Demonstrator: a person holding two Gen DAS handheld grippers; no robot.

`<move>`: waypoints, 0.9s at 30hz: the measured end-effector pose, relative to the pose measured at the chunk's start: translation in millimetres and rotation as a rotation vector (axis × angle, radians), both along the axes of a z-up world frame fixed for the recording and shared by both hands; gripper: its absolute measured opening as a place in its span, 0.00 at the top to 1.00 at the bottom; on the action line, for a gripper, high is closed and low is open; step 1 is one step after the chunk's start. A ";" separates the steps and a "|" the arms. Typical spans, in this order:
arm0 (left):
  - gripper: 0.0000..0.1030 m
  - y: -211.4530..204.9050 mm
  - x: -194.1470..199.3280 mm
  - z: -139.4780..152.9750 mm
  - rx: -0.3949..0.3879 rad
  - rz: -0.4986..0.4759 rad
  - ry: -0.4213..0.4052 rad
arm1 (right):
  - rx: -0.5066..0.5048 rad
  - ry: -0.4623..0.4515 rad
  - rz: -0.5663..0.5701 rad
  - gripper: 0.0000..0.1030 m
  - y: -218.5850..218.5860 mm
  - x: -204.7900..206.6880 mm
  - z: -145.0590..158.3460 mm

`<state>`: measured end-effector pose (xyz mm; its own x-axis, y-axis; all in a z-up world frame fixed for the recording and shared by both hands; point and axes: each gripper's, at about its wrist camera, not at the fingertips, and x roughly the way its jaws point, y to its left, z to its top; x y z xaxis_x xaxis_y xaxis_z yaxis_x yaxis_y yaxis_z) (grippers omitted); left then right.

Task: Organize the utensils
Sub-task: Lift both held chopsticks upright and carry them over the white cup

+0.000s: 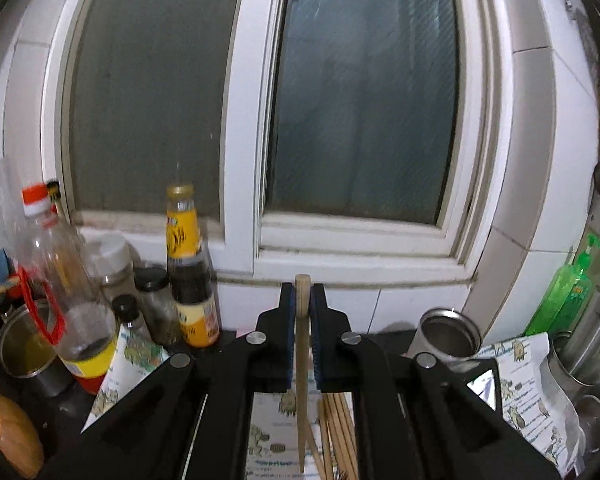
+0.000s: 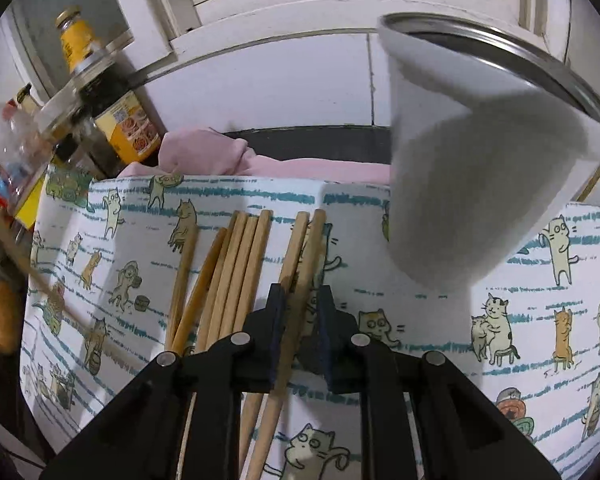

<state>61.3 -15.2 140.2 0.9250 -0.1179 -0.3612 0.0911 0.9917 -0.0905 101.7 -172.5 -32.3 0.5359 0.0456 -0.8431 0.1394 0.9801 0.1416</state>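
My left gripper (image 1: pixel 302 296) is shut on one wooden chopstick (image 1: pixel 301 344) and holds it lifted in front of the window, its end sticking up past the pads. Several more chopsticks (image 1: pixel 338 432) lie below on a cat-print cloth (image 1: pixel 272 432). My right gripper (image 2: pixel 300 300) hovers low over that cloth (image 2: pixel 540 300), jaws apart around one chopstick (image 2: pixel 300 280) of a pair, not clamped on it. More chopsticks (image 2: pixel 228 272) lie to its left. A metal cup (image 2: pixel 460 160) stands on the cloth at the right; it also shows in the left wrist view (image 1: pixel 448 340).
Sauce and oil bottles (image 1: pixel 188 264) and jars crowd the left of the counter. A green soap bottle (image 1: pixel 564 288) and steel cups (image 1: pixel 592 340) stand at the right. A pink cloth (image 2: pixel 220 156) lies behind the cat-print cloth. A tiled wall and window are straight ahead.
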 end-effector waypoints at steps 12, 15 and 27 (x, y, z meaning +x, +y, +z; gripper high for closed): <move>0.94 5.1 -9.4 26.0 -0.100 -0.017 -0.108 | -0.296 -0.013 0.027 0.80 33.1 -2.8 -6.7; 0.94 6.7 -7.8 29.2 -0.128 -0.018 -0.116 | -0.234 -0.012 0.033 0.88 26.7 2.2 -6.3; 0.94 1.1 -20.1 54.5 -0.167 -0.091 -0.227 | 0.243 -0.382 0.051 0.93 -29.4 -64.9 87.2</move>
<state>41.2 -14.1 194.7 0.9628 -0.2444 -0.1153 0.2154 0.9517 -0.2189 36.8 -201.9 55.0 0.7981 0.2519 -0.5473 -0.0149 0.9164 0.4000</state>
